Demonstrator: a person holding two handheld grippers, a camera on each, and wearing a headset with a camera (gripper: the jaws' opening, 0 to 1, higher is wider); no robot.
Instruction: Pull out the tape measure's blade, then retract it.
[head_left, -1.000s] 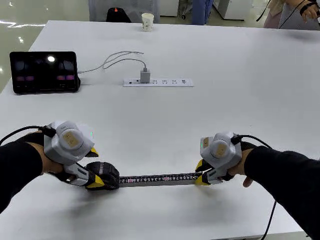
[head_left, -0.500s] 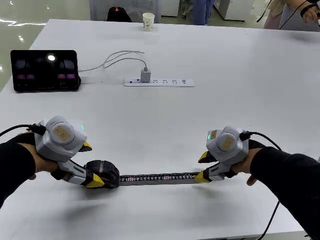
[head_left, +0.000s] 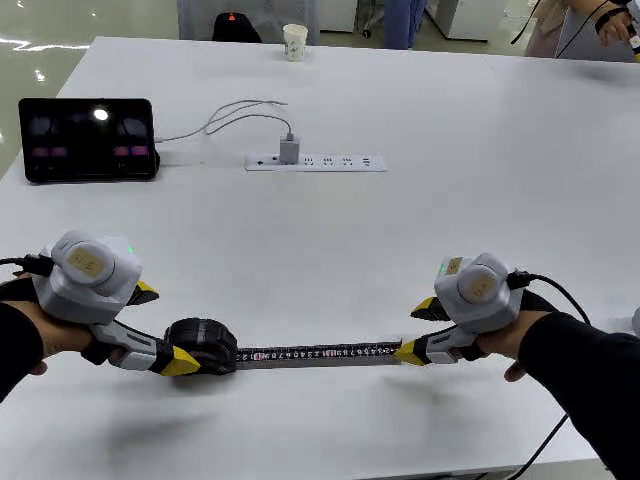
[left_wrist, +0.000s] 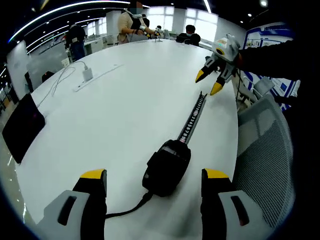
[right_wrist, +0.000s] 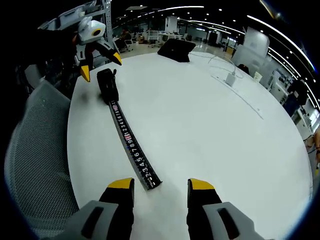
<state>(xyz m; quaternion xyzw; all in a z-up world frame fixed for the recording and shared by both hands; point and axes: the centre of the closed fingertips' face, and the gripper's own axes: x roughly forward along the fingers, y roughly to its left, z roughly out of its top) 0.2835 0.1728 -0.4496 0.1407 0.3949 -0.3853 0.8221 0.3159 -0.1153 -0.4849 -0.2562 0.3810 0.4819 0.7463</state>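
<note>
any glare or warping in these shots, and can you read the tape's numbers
Head view: even light, a bright glare spot on the tablet screen, blade numerals too small to read. Right gripper view: fisheye curves the table edge, yet the blade's near numerals read clearly. Left gripper view: same curving, numerals tiny.

Count: 2 grippers, i.e. left gripper (head_left: 162, 326) and right gripper (head_left: 416, 329). 1 tape measure (head_left: 203, 345) just ahead of the left gripper, with 1 blade (head_left: 318, 353) reaching toward the right gripper. Beyond both, on 1 table (head_left: 480, 150): 1 tablet (head_left: 90, 138), 1 power strip (head_left: 315, 162), 1 charger (head_left: 289, 150), 1 cable (head_left: 230, 118), 1 paper cup (head_left: 295, 42).
</note>
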